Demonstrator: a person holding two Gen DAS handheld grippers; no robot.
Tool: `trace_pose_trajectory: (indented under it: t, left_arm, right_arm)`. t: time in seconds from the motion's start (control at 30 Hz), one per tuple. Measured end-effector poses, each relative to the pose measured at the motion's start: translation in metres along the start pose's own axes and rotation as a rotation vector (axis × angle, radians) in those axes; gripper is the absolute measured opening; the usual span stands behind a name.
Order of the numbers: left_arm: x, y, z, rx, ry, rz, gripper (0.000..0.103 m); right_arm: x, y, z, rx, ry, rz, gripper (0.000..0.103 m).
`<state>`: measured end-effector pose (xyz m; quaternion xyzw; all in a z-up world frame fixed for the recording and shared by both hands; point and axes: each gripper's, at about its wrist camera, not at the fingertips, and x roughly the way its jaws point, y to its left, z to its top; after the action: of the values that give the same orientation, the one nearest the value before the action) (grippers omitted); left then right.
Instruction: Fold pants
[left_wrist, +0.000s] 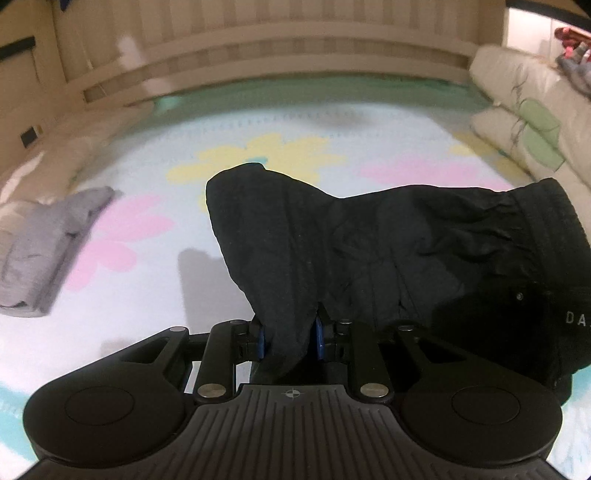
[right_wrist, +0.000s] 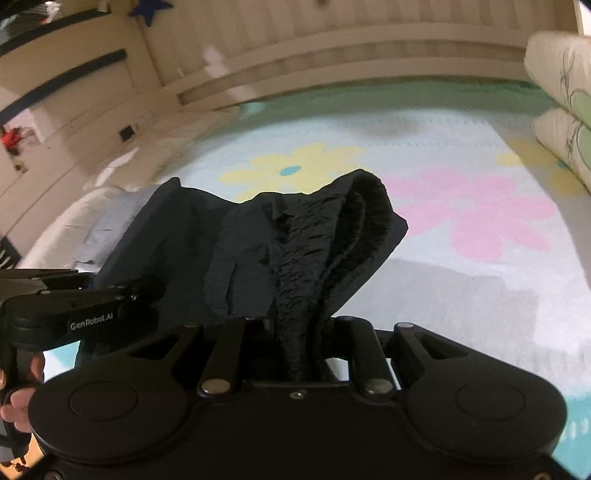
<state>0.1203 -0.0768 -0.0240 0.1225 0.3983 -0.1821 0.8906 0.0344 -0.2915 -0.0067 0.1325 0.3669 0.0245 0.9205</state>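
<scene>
The left gripper (left_wrist: 288, 338) pinched one end of the black pants (left_wrist: 369, 251), and the right gripper (right_wrist: 301, 354) clamped the gathered waistband. The pants hung above the flowered mat (left_wrist: 258, 122), their long axis running sideways between the grippers.

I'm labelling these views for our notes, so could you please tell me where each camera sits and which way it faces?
Left wrist: sits on the left gripper, looking forward and down at the dark pants pinched in it, over the flowered mat; the other gripper's body shows at the right edge.
Right wrist: sits on the right gripper, facing the elastic waistband it clamps; the left gripper and a hand show on its left.
Shared: the pants, the mat, the yellow flower, the cushions.
</scene>
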Motion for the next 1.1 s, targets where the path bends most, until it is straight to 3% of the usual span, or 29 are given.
trace_pose_trajectory:
  t: [0.17, 0.2, 0.27, 0.3, 0.4, 0.57, 0.7, 0.77, 0.8, 0.83, 0.87, 0.97, 1.1]
  left_arm:
    - [0.050, 0.000, -0.011, 0.001, 0.080, 0.007, 0.025]
    - [0.057, 0.002, -0.016, 0.002, 0.092, 0.014, 0.031]
    - [0.067, 0.004, -0.025, 0.019, 0.102, 0.022, 0.034]
    - [0.069, 0.004, -0.028, 0.034, 0.099, 0.020, 0.036]
    - [0.065, 0.008, -0.036, 0.088, 0.070, 0.000, 0.039]
    - [0.036, 0.028, -0.033, 0.048, 0.024, -0.049, 0.039]
    - [0.011, 0.046, -0.029, -0.024, -0.039, -0.012, 0.039]
    - [0.007, 0.052, -0.024, -0.088, -0.043, 0.027, 0.039]
    - [0.009, 0.053, -0.020, -0.119, -0.042, 0.040, 0.039]
    - [0.011, 0.052, -0.018, -0.145, -0.038, 0.046, 0.039]
    - [0.015, 0.051, -0.017, -0.164, -0.023, 0.051, 0.039]
    - [0.032, 0.041, -0.019, -0.155, 0.030, 0.065, 0.039]
    - [0.058, 0.025, -0.029, -0.044, 0.099, 0.098, 0.039]
  right_arm:
    - [0.048, -0.016, -0.006, -0.004, 0.074, -0.037, 0.026]
    - [0.056, -0.018, -0.009, -0.010, 0.084, -0.045, 0.027]
    - [0.071, -0.023, -0.017, -0.034, 0.099, -0.073, 0.040]
    - [0.076, -0.025, -0.019, -0.039, 0.101, -0.090, 0.052]
    - [0.085, -0.034, -0.028, -0.023, 0.108, -0.152, 0.068]
    - [0.069, -0.047, -0.024, 0.046, 0.073, -0.167, 0.072]
    - [0.032, -0.054, -0.020, 0.110, -0.036, -0.139, 0.076]
    - [0.022, -0.051, -0.017, 0.111, -0.088, -0.134, 0.072]
    - [0.019, -0.050, -0.017, 0.111, -0.106, -0.125, 0.057]
    - [0.018, -0.048, -0.017, 0.116, -0.109, -0.115, 0.035]
    - [0.020, -0.047, -0.016, 0.122, -0.096, -0.112, 0.027]
    - [0.034, -0.037, -0.018, 0.117, -0.050, -0.107, 0.024]
    - [0.058, -0.031, -0.021, 0.066, 0.029, -0.126, 0.024]
